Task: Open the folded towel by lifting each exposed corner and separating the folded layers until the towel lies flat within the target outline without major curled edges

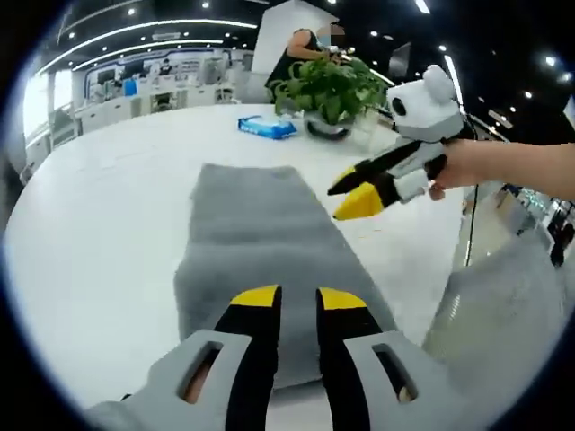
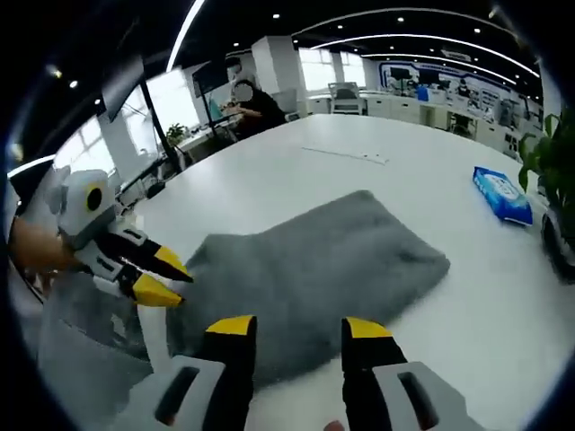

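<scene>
A grey folded towel lies as a long thick rectangle on the white table. In the left gripper view my left gripper stands open over the towel's near short end, its yellow-tipped jaws a small gap apart with nothing between them. It also shows in the right gripper view as the left gripper, at the towel's left end. My right gripper is open wide at the towel's long side. In the left gripper view the right gripper hovers by the towel's right edge, held by a hand.
A blue tissue pack and a potted green plant stand beyond the towel. A person is at the far table edge. White table surface surrounds the towel. Grey clothing is close to the table's near edge.
</scene>
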The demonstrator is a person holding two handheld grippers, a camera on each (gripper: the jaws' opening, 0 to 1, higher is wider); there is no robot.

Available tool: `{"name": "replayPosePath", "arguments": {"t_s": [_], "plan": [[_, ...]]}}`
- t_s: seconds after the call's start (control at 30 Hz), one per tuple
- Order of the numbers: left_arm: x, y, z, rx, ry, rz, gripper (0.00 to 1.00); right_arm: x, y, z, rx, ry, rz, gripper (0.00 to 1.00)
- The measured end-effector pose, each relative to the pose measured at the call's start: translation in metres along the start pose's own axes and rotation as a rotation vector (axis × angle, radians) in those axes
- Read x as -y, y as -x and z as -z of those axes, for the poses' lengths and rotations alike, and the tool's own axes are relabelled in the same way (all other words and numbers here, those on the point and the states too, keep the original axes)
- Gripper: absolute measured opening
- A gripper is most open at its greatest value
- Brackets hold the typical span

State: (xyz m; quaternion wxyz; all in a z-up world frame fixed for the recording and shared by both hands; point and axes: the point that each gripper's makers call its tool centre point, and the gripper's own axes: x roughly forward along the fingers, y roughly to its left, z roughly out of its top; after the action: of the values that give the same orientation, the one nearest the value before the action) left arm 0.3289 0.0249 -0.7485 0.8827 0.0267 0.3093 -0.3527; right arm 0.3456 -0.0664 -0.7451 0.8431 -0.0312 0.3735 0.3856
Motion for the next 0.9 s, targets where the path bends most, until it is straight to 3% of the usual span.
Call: {"name": "replayPosePath", "arguments": {"t_s": [0.23, 0.47, 0.6, 0.7, 0.8, 0.9], "plan": [[-0.014, -0.009, 0.003, -0.022, -0.079, 0.000, 0.14, -0.041, -0.005, 0.029, -0.034, -0.020, 0.040, 0.40], [-0.029, -0.010, 0.011, -0.039, -0.108, -0.001, 0.14, -0.049, -0.017, 0.049, -0.095, -0.015, 0.107, 0.39], [-0.035, -0.006, 0.018, -0.067, -0.111, 0.010, 0.14, -0.057, -0.026, 0.057, -0.111, -0.007, 0.112, 0.39], [-0.037, -0.004, 0.027, -0.091, -0.108, 0.014, 0.15, -0.056, -0.030, 0.063, -0.129, 0.024, 0.154, 0.39], [-0.036, -0.002, 0.036, -0.113, -0.118, 0.015, 0.16, -0.057, -0.032, 0.067, -0.154, 0.114, 0.158, 0.40], [-0.037, -0.002, 0.038, -0.090, -0.123, 0.023, 0.18, -0.055, -0.033, 0.067, -0.163, 0.111, 0.153, 0.40]]}}
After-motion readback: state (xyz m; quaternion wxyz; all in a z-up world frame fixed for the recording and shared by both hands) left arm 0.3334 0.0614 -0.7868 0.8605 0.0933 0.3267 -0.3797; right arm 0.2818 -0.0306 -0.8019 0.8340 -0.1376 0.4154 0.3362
